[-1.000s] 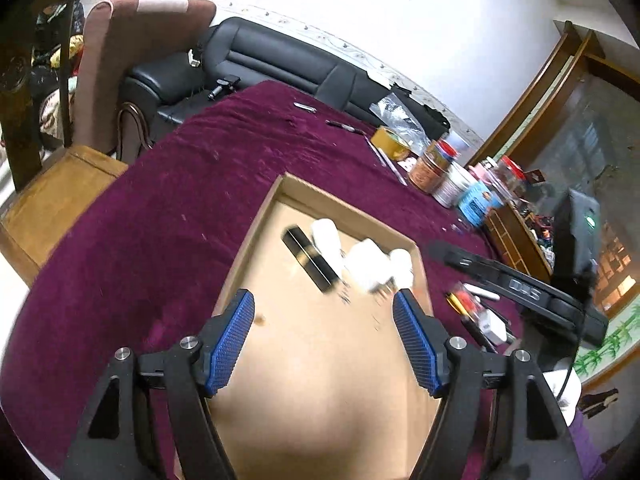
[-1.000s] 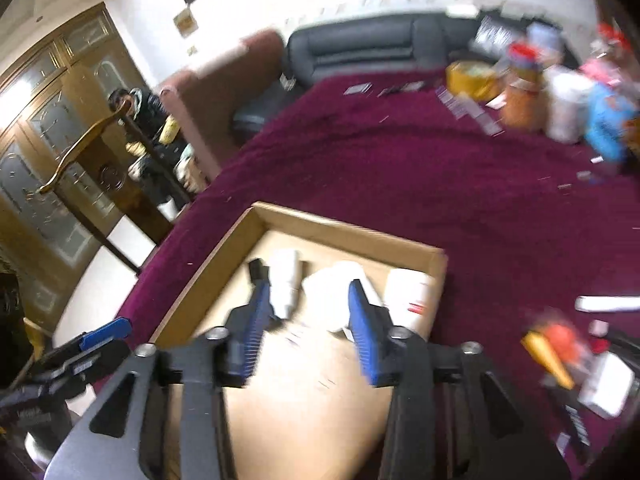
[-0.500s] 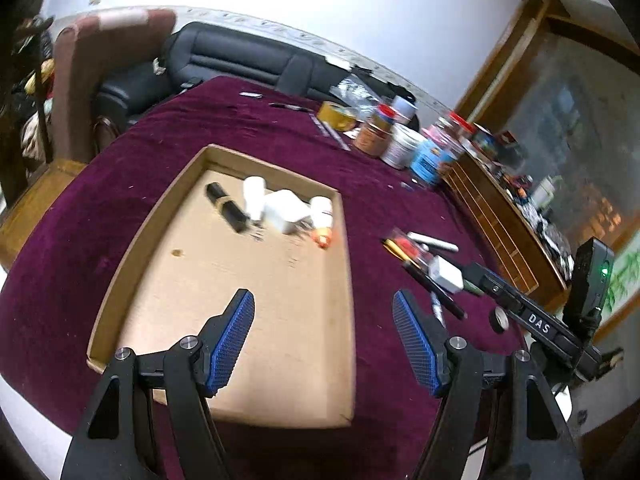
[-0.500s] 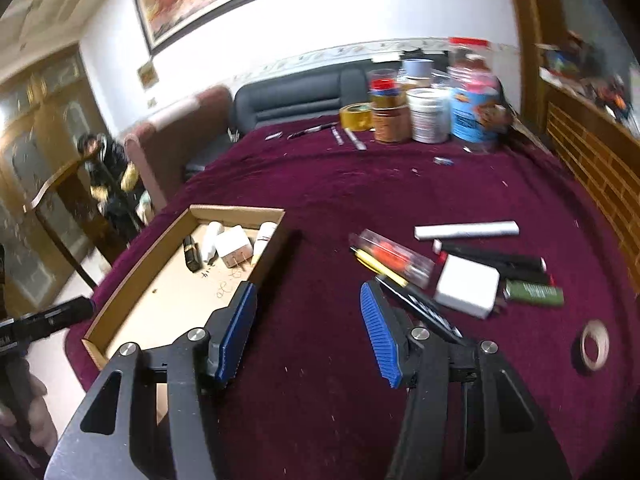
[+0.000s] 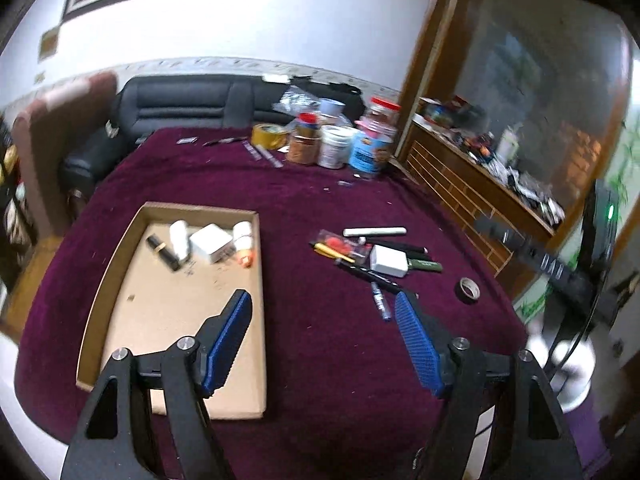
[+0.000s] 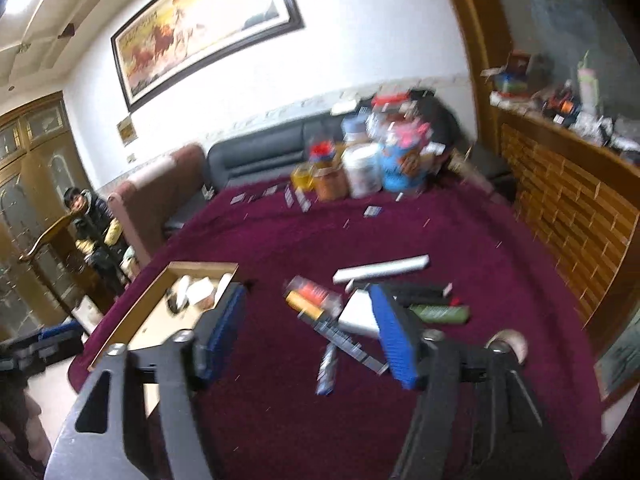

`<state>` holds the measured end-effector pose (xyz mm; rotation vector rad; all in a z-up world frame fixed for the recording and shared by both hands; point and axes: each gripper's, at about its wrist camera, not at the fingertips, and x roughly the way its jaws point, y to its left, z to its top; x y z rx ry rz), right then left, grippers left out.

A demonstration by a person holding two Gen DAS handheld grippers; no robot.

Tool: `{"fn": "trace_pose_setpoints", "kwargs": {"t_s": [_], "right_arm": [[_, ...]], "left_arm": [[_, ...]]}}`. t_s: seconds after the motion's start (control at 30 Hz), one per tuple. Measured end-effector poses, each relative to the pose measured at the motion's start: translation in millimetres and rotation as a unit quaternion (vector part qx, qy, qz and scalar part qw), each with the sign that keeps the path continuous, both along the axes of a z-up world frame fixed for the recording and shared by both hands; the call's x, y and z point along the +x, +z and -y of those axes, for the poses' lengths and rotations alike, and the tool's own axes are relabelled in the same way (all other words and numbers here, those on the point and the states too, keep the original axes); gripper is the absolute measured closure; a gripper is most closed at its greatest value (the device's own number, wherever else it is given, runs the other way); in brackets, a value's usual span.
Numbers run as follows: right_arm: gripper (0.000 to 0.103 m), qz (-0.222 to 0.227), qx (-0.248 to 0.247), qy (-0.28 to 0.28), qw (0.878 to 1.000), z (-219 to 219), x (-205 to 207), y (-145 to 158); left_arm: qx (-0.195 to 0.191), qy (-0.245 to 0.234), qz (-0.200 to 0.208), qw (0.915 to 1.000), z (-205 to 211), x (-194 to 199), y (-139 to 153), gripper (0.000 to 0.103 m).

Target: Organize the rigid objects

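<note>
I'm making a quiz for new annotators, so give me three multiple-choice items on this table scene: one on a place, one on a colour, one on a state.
1. Where does the white adapter block lie that is outside the tray?
A. on the sofa
B. in the pile of pens on the cloth
C. on the jars

2. What colour is the tablecloth?
A. dark purple-red
B. green
C. white

3. How does the left gripper stand?
A. shut on a pen
B. shut on the tray
C. open, holding nothing

Key: B, the white adapter block rests among pens beside the cardboard tray; A, the tablecloth is dark purple-red; C, the left gripper has only cloth between its pads.
</note>
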<state>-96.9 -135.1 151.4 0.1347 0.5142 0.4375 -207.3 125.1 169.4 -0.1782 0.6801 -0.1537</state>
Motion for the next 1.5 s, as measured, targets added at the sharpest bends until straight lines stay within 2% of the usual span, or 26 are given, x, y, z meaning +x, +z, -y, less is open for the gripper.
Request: {"fn": "trace_pose_setpoints", "kwargs": {"t_s": [0.07,0.17,0.27,0.43,0.53,0.7,0.8,0.9,0.93,1.0,1.07,1.2,1.27,1.4,1.5], "right_arm": [[0.027,0.021,-0.001,-0.019,1.000,10.3,5.7,10.1],[0.027,0.026,-0.004,-0.047,0.999,18.6,22.8,11.2],[0.027,0.013,0.006,-0.064,0.998,23.0,47.3,0.5],[0.027,-0.003,0.007,-0.082,0.997,22.5,77.9,-20.6],[0.027,0.018,-0.011,-0.098,0.995,19.2,90.5,-25.6],[0.027,0.059,-0.021,-0.121,0.991,17.5,110.6,-23.4],[0.027,0.064,-0.020,-0.127,0.990,20.1,122.8,-27.6],[0.027,0.066,-0.024,-0.128,0.989,24.6,129.2,-38.8],[0.027,0.062,-0.022,-0.130,0.989,27.4,130.3,-43.6],[0.027,0.048,-0.014,-0.137,0.989,34.8,132.5,-54.2],[0.027,0.028,0.002,-0.140,0.990,42.5,135.0,-61.2],[0.025,-0.030,0.036,-0.130,0.990,52.1,147.5,-75.0],[0.025,-0.058,0.054,-0.123,0.989,56.0,155.7,-83.4],[0.025,-0.060,0.061,-0.124,0.989,58.0,158.5,-87.5],[0.025,-0.063,0.074,-0.104,0.990,58.1,156.2,-89.1]], "left_arm": [[0.015,-0.014,-0.003,0.9998,16.0,9.3,-4.2,0.034],[0.022,-0.037,-0.026,0.9987,36.7,29.0,-22.5,0.034],[0.018,-0.061,-0.057,0.9963,59.1,54.5,-50.6,0.034],[0.021,-0.078,-0.076,0.9938,88.3,96.2,-92.5,0.034],[0.019,-0.087,-0.095,0.9914,103.9,120.8,-115.3,0.034],[0.036,-0.086,-0.099,0.9907,115.1,143.4,-135.5,0.034],[0.009,-0.084,-0.118,0.9894,107.4,157.2,-144.8,0.034],[-0.020,-0.087,-0.118,0.9890,96.8,166.3,-146.3,0.034],[-0.036,-0.094,-0.115,0.9882,93.2,169.0,-146.7,0.032],[-0.061,-0.117,-0.111,0.9851,90.7,171.1,-148.5,0.012],[-0.061,-0.131,-0.110,0.9833,94.2,172.3,-149.3,0.004],[-0.011,-0.134,-0.113,0.9845,110.2,172.2,-148.6,0.002],[-0.007,-0.133,-0.112,0.9847,111.3,172.0,-148.4,0.002],[-0.010,-0.128,-0.109,0.9856,110.2,172.8,-148.2,0.002],[-0.014,-0.125,-0.108,0.9861,108.8,173.9,-148.5,0.002]]}}
